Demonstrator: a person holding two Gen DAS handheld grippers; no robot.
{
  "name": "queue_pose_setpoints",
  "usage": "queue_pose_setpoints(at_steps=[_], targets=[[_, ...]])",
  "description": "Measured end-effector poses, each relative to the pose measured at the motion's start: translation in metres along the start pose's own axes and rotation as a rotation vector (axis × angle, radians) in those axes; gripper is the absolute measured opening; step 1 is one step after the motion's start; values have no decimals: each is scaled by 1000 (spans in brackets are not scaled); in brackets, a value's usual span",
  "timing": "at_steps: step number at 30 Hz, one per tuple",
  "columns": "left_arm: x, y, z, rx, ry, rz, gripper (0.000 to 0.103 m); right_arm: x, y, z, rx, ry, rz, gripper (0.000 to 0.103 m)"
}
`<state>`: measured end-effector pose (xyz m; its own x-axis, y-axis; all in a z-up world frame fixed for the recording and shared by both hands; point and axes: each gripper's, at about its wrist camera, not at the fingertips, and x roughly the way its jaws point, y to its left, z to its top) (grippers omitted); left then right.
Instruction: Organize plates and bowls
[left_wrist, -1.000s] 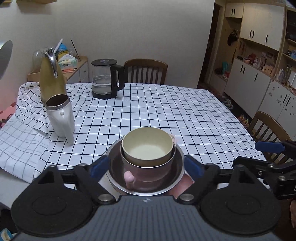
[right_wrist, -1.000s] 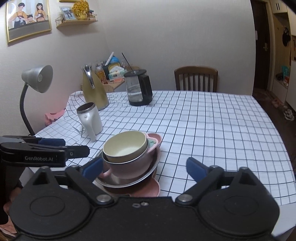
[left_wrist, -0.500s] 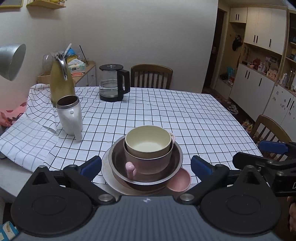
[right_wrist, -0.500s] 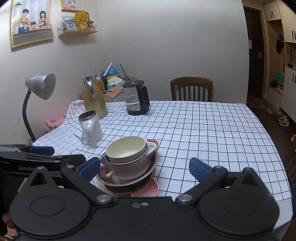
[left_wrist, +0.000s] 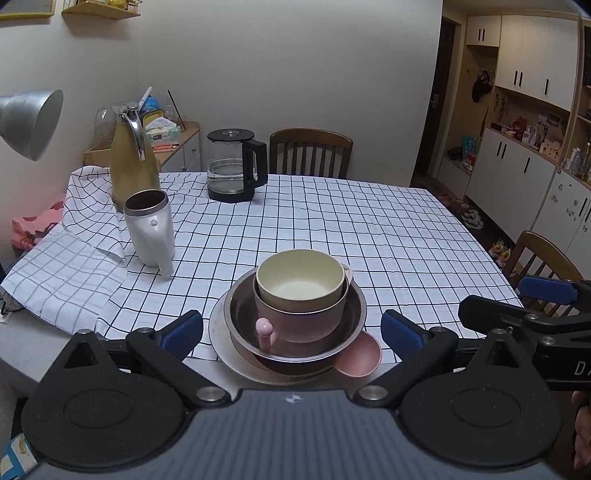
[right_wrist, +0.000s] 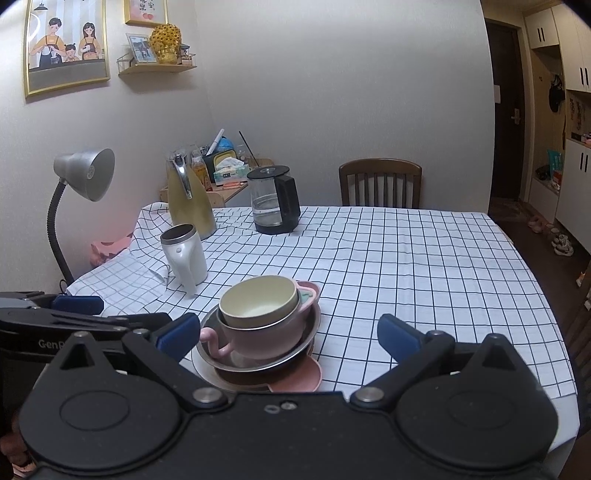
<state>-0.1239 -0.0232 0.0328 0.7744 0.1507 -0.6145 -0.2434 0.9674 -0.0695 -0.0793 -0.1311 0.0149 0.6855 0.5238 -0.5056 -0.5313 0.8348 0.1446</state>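
Note:
A stack of dishes stands at the near edge of the checked table. A cream bowl (left_wrist: 301, 277) (right_wrist: 258, 301) sits in a pink handled bowl (left_wrist: 299, 321) (right_wrist: 258, 339), inside a steel bowl (left_wrist: 354, 306) (right_wrist: 310, 332), on a plate (left_wrist: 221, 339) with a pink dish (left_wrist: 364, 358) (right_wrist: 299, 380) beneath. My left gripper (left_wrist: 291, 328) is open and empty, pulled back from the stack. My right gripper (right_wrist: 288, 332) is open and empty, with the stack near its left finger.
A white hair dryer (left_wrist: 151, 229) stands left of the stack, with a yellow thermos (left_wrist: 133, 162) and a glass kettle (left_wrist: 236, 166) further back. A desk lamp (right_wrist: 81, 177) is at the left edge. Wooden chairs (left_wrist: 310, 151) stand behind and right of the table.
Both grippers have drawn back and risen from the stack, which now looks smaller and shows its bottom plate and pink dish. The dishes have not moved.

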Motion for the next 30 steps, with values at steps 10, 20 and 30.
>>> queue_pose_setpoints(at_steps=[10,20,30], targets=[[3,3,2,-29,-6,22,103,5,-3,1,15,6,-1,103],[6,1,1,-33,-7,15,103,10,-7,1,40,5,-10,103],[4,-2,0,-31,-22,16,103,13,-11,1,62,12,-18,103]])
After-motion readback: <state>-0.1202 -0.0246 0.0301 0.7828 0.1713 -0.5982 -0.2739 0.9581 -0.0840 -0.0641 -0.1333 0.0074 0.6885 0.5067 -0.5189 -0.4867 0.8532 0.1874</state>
